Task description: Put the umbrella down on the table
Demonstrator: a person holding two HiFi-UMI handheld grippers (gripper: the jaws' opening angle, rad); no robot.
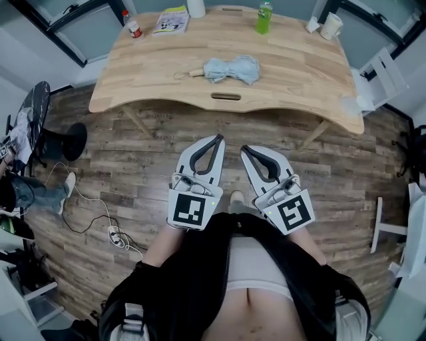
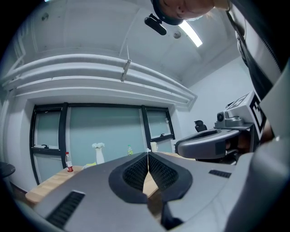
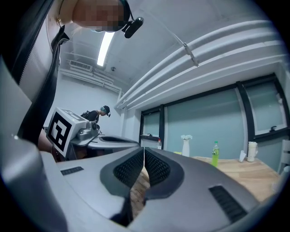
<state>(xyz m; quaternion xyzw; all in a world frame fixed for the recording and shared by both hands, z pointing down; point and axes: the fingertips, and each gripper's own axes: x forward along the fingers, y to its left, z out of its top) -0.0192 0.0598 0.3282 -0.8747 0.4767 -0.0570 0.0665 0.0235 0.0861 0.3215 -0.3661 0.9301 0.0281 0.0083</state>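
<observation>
A folded light-blue umbrella (image 1: 231,68) with a wooden handle lies on the wooden table (image 1: 166,66), near the middle of its front half. Both grippers are held close to the person's body, well short of the table, over the plank floor. My left gripper (image 1: 219,138) is shut and holds nothing; in the left gripper view its pads (image 2: 148,154) meet with nothing between them. My right gripper (image 1: 243,148) is shut and empty too, pads (image 3: 143,149) together in the right gripper view. They point level toward the table, side by side.
On the table's far edge stand a red-capped bottle (image 1: 132,25), a yellow booklet (image 1: 171,20), a white vase (image 1: 196,6), a green bottle (image 1: 264,17) and white cups (image 1: 330,26). A stool (image 1: 40,120) and a seated person's leg are at left; cables (image 1: 100,220) lie on the floor.
</observation>
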